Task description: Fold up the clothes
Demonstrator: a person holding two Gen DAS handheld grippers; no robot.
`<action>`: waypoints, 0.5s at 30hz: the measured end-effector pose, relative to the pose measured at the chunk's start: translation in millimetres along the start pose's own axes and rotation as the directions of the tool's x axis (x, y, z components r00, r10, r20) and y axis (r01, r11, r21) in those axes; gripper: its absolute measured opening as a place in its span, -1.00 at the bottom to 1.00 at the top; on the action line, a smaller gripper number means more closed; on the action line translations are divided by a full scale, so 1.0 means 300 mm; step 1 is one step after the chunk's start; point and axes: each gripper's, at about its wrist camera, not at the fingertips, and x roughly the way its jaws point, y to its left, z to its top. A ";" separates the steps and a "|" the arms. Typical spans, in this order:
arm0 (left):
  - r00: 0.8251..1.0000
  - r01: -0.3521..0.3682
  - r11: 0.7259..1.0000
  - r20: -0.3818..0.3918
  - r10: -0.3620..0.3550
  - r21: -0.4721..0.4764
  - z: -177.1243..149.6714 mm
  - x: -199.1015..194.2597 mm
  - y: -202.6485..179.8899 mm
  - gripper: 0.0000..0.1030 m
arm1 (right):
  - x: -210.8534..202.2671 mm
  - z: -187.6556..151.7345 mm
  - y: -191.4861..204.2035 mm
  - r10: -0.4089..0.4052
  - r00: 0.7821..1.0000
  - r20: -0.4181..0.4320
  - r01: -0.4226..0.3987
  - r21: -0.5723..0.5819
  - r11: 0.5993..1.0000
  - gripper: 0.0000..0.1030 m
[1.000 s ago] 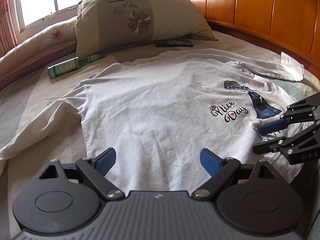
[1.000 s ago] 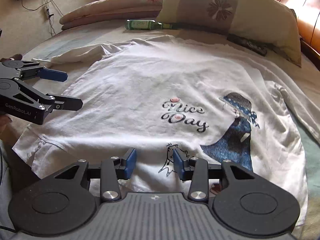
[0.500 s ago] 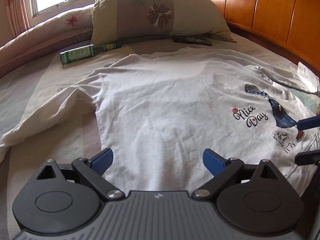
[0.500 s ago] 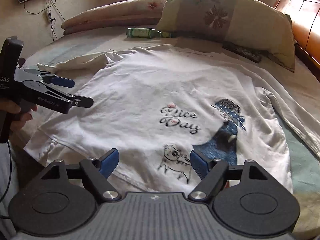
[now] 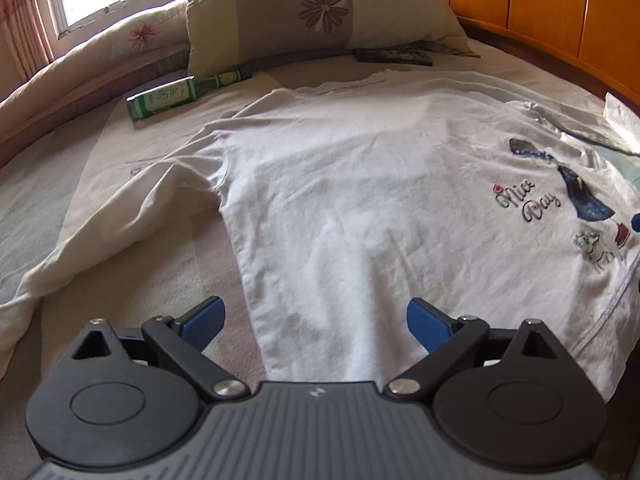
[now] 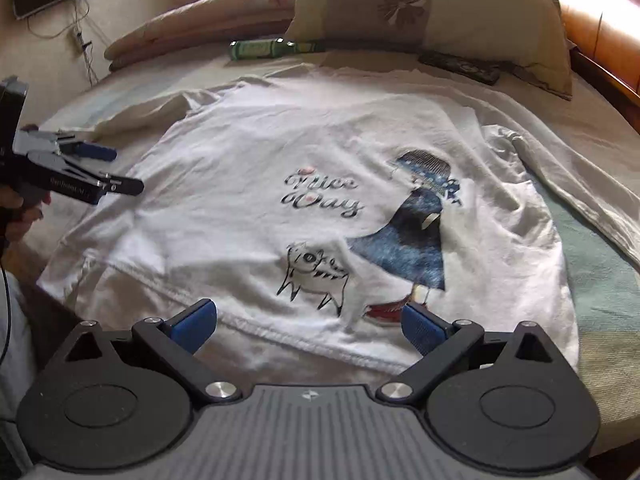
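Shirt (image 6: pixel 248 216) flat; right tongs (image 6: pixel 308 326) just opened wide, released hem.

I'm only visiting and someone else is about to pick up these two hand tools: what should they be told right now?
Left gripper: open, holding nothing, over the shirt's hem.
Right gripper: jaws have just been opening, now wide, nothing between them, hem below.
White long-sleeve shirt: spread flat on the bed, print side up, both sleeves out to the sides.
Done: shirt laid out. No fold shows.
Left: fold the sleeves in, then the body.
Green bottle and pillow lie beyond the collar.
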 end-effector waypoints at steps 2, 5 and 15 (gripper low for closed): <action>0.998 0.048 0.999 0.038 -0.048 0.004 0.067 0.023 -0.029 0.90 | 0.017 0.071 -0.065 -0.038 0.995 0.094 0.033 0.055 0.998 1.00; 0.995 0.056 0.998 0.078 -0.058 0.034 0.171 0.085 -0.087 0.90 | 0.072 0.177 -0.169 -0.054 0.987 0.153 0.028 0.164 0.986 1.00; 0.987 0.138 0.990 0.076 -0.139 0.018 0.265 0.328 -0.072 0.90 | 0.357 0.426 -0.449 0.030 0.990 0.137 -0.083 0.404 0.911 1.00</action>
